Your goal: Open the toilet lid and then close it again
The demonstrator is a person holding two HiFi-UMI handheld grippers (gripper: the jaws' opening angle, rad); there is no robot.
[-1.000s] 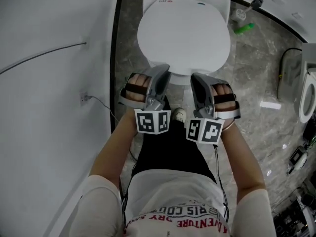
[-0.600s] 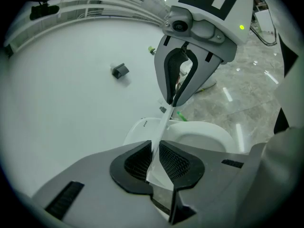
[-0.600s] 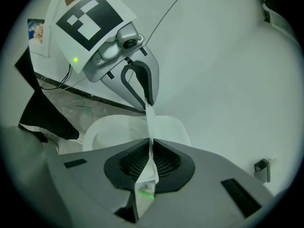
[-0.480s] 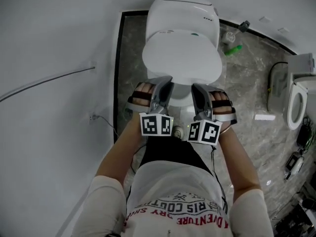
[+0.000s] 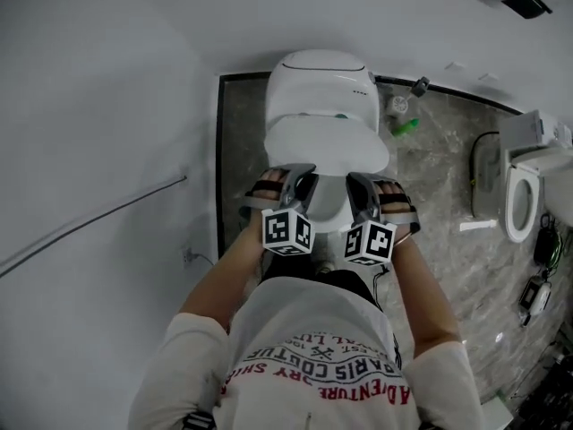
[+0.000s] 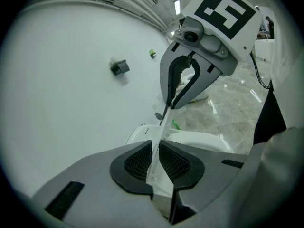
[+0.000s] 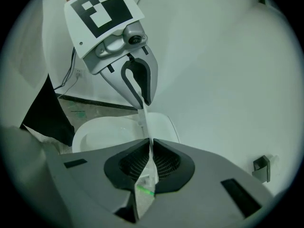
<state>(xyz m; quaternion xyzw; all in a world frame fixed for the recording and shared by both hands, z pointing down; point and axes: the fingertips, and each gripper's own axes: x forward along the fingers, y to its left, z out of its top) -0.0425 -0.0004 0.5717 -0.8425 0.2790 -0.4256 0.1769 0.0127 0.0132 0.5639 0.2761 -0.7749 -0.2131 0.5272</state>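
A white toilet point(image 5: 320, 83) stands against the wall, its lid point(image 5: 327, 146) tilted up at the front. My left gripper point(image 5: 300, 182) and right gripper point(image 5: 358, 186) hold the lid's front edge side by side. In the left gripper view the pads point(image 6: 137, 163) are shut on the thin white lid edge point(image 6: 159, 144), with the right gripper point(image 6: 172, 103) pinching the same edge further along. The right gripper view shows its pads point(image 7: 164, 163) clamped on the lid edge point(image 7: 147, 127), the left gripper point(image 7: 144, 101) beyond and the seat point(image 7: 109, 132) below.
A white wall point(image 5: 98, 106) with a cable point(image 5: 89, 227) runs close on the left. A second toilet point(image 5: 524, 191) stands at the right. A green bottle point(image 5: 405, 126) and a brush point(image 5: 419, 86) lie by the toilet's right side. Small devices point(image 5: 537, 294) sit on the marble floor.
Both grippers have risen together with the lid's front edge; the lid has gone from lying flat on the seat to tilted up. The camera has pulled back.
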